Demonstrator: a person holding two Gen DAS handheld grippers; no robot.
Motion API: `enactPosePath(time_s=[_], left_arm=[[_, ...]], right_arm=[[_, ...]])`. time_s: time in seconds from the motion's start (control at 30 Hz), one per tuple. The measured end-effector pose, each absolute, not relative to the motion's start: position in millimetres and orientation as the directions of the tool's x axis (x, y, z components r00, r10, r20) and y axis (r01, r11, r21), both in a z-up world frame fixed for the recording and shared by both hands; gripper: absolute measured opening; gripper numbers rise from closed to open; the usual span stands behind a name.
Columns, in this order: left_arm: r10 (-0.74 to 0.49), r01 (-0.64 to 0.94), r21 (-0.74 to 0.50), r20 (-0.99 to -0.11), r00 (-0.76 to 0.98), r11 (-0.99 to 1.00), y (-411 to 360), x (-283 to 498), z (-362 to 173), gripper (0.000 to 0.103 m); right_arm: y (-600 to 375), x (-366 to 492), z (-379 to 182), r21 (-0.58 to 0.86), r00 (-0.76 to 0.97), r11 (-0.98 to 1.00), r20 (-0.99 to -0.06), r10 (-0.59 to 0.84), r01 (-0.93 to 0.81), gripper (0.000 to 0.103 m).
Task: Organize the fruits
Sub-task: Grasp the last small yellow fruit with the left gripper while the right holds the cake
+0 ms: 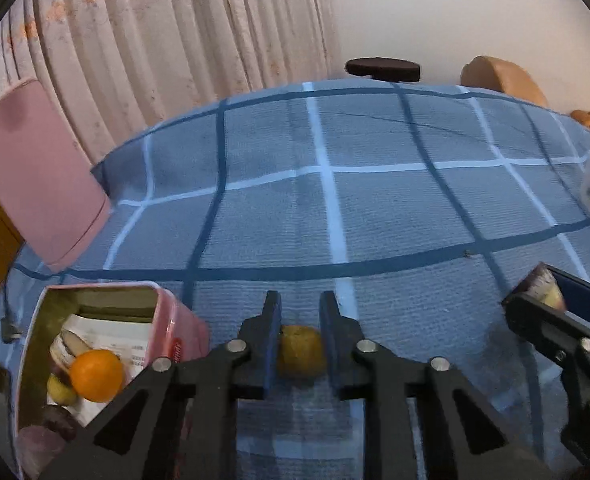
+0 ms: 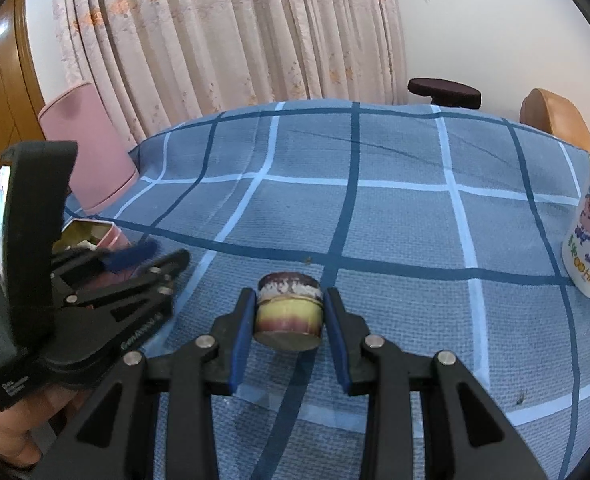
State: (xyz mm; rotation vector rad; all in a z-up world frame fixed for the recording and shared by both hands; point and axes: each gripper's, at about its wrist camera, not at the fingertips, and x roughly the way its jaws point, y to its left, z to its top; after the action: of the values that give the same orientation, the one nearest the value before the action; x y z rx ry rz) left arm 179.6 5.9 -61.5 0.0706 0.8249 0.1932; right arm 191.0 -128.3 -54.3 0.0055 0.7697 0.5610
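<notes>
From the left wrist, the left gripper [image 1: 301,334] pinches a yellowish fruit [image 1: 301,352] on the checked cloth [image 1: 395,208] — the pink tin [image 1: 175,320] alongside already holds an orange [image 1: 96,375]. From the right wrist, the right gripper [image 2: 289,320] clamps a sugarcane chunk [image 2: 288,310] — both look left to box.

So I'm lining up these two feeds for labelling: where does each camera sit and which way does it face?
Left wrist: on the left gripper, looking down its fingers at a yellowish fruit between them; pink tin on the left.
Right wrist: on the right gripper, shut on a sugarcane piece; a hand shows.
Shared: blue checked tablecloth, mug, curtain, each other's gripper.
</notes>
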Motion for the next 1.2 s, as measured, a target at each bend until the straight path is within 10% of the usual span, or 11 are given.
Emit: enactPosePath(time_s=[0.47, 1.2], left_arm=[[0.006, -0.008, 0.000, -0.693, 0.721, 1.000, 37.4, 149.8, -52.8, 0.015], [0.021, 0.032, 0.061, -0.713, 0.701, 0.998, 27.3, 144.4, -56.9, 0.008]], right_arm=[[-126.9, 189.8, -53.8, 0.199, 0.582, 0.853, -0.655, 0.482, -0.483, 0.037], [-125.5, 184.8, -51.0, 0.172, 0.598, 0.851, -0.643, 0.478, -0.496, 0.037]])
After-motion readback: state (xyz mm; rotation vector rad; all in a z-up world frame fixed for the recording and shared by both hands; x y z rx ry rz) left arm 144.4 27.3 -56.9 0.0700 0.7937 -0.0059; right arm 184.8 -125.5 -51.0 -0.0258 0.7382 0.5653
